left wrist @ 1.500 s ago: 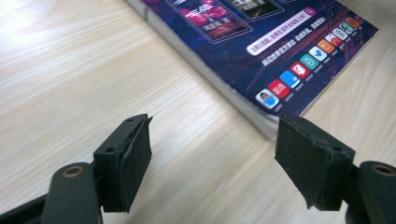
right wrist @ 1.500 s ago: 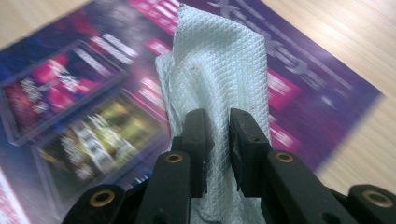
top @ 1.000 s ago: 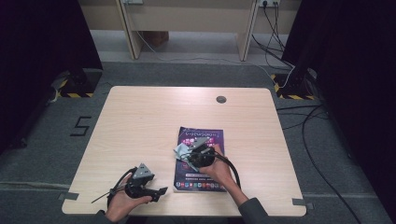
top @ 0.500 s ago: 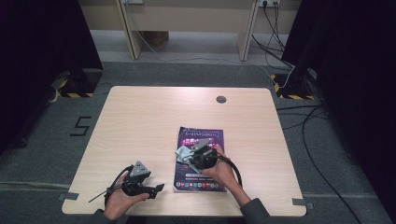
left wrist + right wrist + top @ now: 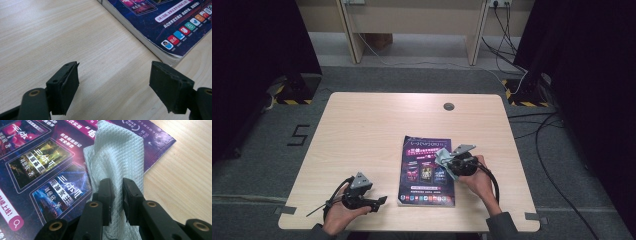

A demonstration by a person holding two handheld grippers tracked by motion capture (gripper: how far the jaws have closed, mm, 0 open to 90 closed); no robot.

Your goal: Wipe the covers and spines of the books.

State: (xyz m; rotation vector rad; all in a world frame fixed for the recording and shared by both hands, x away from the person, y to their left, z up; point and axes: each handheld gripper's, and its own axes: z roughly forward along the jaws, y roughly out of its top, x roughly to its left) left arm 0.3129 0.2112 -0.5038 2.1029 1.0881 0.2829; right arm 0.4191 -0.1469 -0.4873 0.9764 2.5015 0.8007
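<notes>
A dark purple book [image 5: 427, 170] lies flat on the wooden table [image 5: 362, 130], its cover up. My right gripper [image 5: 447, 162] is over the book's right half and is shut on a pale blue-white cloth [image 5: 117, 157], which trails across the cover [image 5: 37, 165] toward the book's edge. The cloth [image 5: 443, 156] looks like a small crumpled patch from above. Near the table's front edge, left of the book, my left gripper [image 5: 379, 201] stands open with nothing between its fingers. In the left gripper view its jaws frame bare wood, with the book's corner [image 5: 172, 42] just beyond.
A round cable port [image 5: 449, 106] sits near the table's far edge. Bare wood spreads over the left and far parts of the table. Beyond it stand desk legs [image 5: 349, 35] and cables [image 5: 512, 75] on the grey floor.
My right gripper has dragged the cloth to the right across the book's cover. The left gripper has stayed where it was.
</notes>
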